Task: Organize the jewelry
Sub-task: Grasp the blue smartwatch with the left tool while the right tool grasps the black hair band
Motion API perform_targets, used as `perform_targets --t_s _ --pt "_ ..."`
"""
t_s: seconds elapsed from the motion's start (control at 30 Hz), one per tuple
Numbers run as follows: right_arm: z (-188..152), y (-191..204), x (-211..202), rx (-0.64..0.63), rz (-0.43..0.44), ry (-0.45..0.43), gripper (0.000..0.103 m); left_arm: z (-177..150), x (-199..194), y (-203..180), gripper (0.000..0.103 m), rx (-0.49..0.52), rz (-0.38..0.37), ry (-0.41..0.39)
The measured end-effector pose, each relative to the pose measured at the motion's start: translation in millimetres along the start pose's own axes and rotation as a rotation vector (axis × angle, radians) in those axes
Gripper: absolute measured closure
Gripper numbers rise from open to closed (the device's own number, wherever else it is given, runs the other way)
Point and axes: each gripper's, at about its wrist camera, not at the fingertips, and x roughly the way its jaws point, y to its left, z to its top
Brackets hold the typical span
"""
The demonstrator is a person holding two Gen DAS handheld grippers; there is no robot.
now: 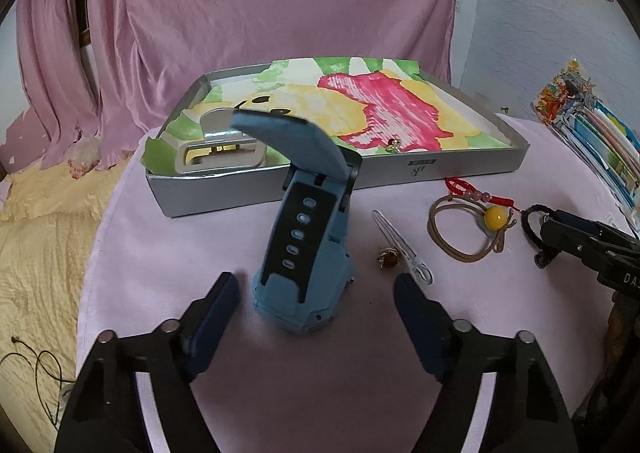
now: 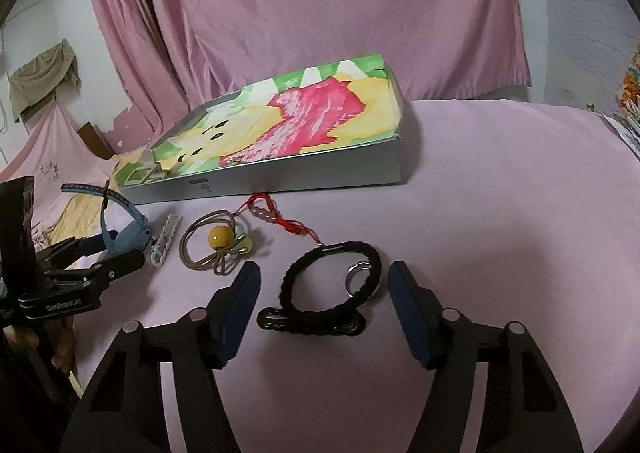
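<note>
The shallow grey tray point(image 1: 472, 169) is sitting at the back of the pink-covered table point(image 1: 320, 393), lined with a painted sheet in green, yellow and red; a pale watch point(image 1: 218, 151) and a small gold piece point(image 1: 394, 144) are already lying inside it, so it is probably serving as the place where the jewelry is being gathered. The rest is waiting loose on the cloth in front of the tray, within reach of both tools.

The left gripper point(image 1: 316, 293) is standing with its jaws wide apart, holding nothing. The blue watch point(image 1: 308, 253) is propped on end right between them, its strap arching up and over toward the tray; neither finger is touching it yet, and it looks like the next thing to be picked up. Just to its right are lying a small gold ring point(image 1: 387, 256) and a clear hair clip point(image 1: 400, 247), then a tan hair tie with a yellow bead point(image 1: 494, 216) and a red cord bracelet point(image 1: 476, 194) near the tray wall.

The right gripper point(image 2: 324, 293) is also spread open and empty. The black braided bracelet point(image 2: 332, 281) is lying flat on the cloth between its fingers, with a silver ring point(image 2: 357, 271) resting inside the loop by the right finger and a black clip point(image 2: 308, 321) touching its near edge. Both tools seem lined up to close on their own item
</note>
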Motion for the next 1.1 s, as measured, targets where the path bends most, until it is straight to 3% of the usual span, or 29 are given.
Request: perform_targets --t_s 0.37,0.43,0.9,0.97,1.1 --pt "-1 4 -3 -0.030 0.002 -0.025 0.074 0 1 -1 0.053 0.000 0.037 -0.003" --pt "-1 4 -3 -0.036 0.002 -0.029 0.082 0 1 -1 0.053 0.001 0.037 -0.005" --pt "-1 10 1 -0.087 0.027 0.000 0.093 -3 -3 -21 0.054 0.038 -0.006 -0.015" --pt "-1 11 2 -0.093 0.029 0.009 0.093 -4 -5 -23 0.060 0.037 -0.013 -0.029" --pt "-1 12 2 -0.103 0.045 0.010 0.098 -5 -6 -27 0.060 0.055 -0.015 -0.032"
